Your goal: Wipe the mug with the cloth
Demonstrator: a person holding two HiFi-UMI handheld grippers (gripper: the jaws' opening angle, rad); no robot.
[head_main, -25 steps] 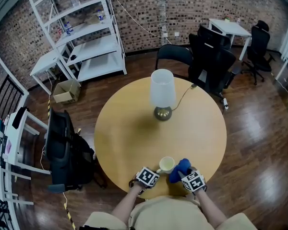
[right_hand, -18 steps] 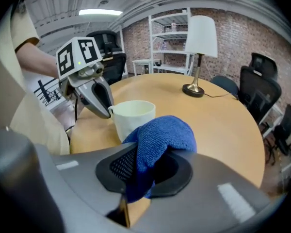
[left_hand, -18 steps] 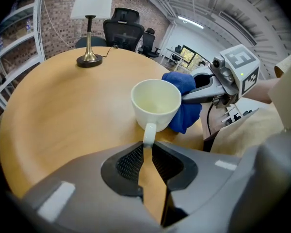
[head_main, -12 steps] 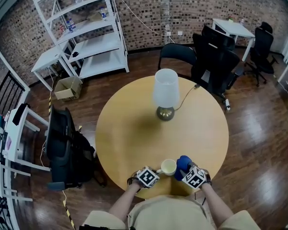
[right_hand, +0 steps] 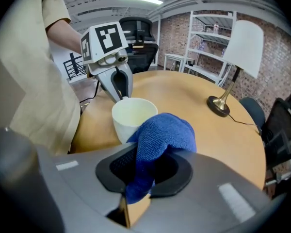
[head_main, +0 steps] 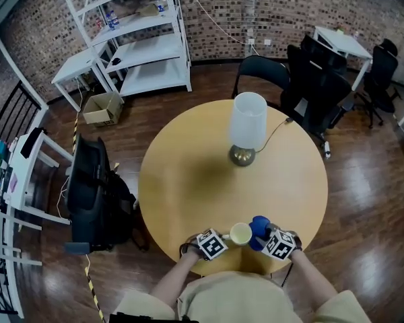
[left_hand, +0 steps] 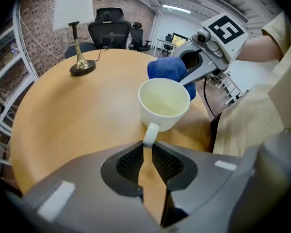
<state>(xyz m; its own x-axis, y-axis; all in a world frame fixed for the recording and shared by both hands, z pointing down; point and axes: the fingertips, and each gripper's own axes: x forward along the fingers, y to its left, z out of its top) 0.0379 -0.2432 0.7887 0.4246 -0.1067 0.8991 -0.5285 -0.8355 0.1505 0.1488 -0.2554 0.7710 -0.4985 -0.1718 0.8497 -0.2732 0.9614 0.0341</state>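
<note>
At the near edge of a round wooden table (head_main: 188, 180), the left gripper (left_hand: 146, 152) is pinching the handle (left_hand: 150, 134) of an upright cream mug (left_hand: 164, 102), jaws closed on it. The right gripper (right_hand: 145, 178) is clamping a bunched blue cloth (right_hand: 160, 140), which is touching the mug's outer wall. A good wipe probably means sweeping the cloth around wall and rim while the left grip is steadying the handle against tipping
</note>
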